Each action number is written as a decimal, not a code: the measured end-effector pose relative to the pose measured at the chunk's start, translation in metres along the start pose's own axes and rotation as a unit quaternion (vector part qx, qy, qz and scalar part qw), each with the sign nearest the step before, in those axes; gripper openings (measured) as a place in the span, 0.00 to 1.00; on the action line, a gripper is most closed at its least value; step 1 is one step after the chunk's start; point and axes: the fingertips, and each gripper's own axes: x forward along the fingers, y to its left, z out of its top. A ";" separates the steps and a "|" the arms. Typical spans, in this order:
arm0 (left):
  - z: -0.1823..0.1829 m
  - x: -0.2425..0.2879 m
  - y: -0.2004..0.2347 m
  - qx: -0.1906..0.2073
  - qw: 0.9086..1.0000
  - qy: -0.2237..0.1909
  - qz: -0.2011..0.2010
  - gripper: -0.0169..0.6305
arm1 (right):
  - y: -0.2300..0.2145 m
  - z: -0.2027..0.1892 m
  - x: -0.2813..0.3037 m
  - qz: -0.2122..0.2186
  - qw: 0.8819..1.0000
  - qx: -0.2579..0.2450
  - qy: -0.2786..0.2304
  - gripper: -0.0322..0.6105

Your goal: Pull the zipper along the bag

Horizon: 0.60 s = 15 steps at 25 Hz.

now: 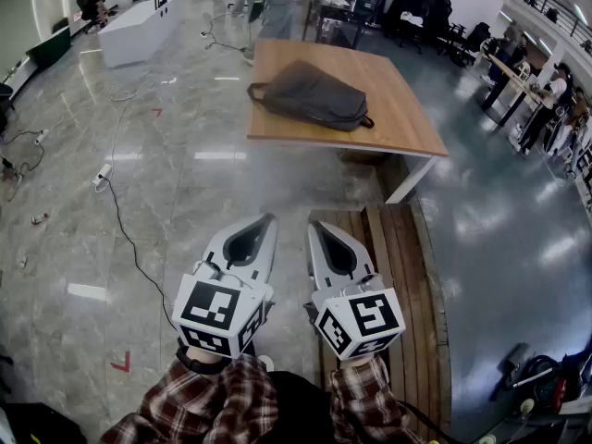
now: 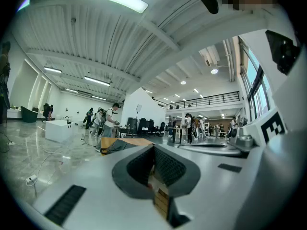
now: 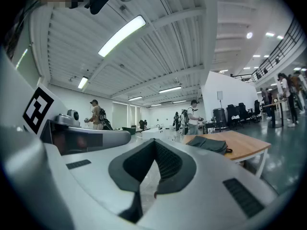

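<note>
A dark grey backpack [image 1: 310, 95] lies flat on a wooden table [image 1: 398, 109] some way ahead of me, out of reach of both grippers. My left gripper [image 1: 266, 220] and right gripper [image 1: 314, 228] are held side by side over the floor, pointing toward the table. Each has its jaws closed together at the tips with nothing between them. In the left gripper view the backpack [image 2: 112, 144] shows small and far beyond the left gripper [image 2: 153, 146]. In the right gripper view the backpack [image 3: 208, 143] lies on the table [image 3: 244, 147], right of the right gripper [image 3: 155, 142].
A slatted wooden bench [image 1: 398, 276] stands between me and the table, under my right gripper. A cable [image 1: 120, 220] and a power strip [image 1: 102, 176] trail over the glossy floor at the left. A white counter [image 1: 139, 28], chairs and people [image 1: 277, 7] are at the back.
</note>
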 end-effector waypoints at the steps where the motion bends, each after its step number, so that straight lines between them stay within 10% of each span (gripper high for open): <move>1: -0.002 0.009 0.008 0.001 1.000 0.001 0.000 0.04 | -0.004 -0.003 0.011 0.002 1.000 -0.001 0.002 0.06; 15: 0.040 0.206 0.163 0.030 0.999 -0.006 -0.040 0.04 | -0.111 0.021 0.236 -0.043 0.999 -0.007 -0.018 0.06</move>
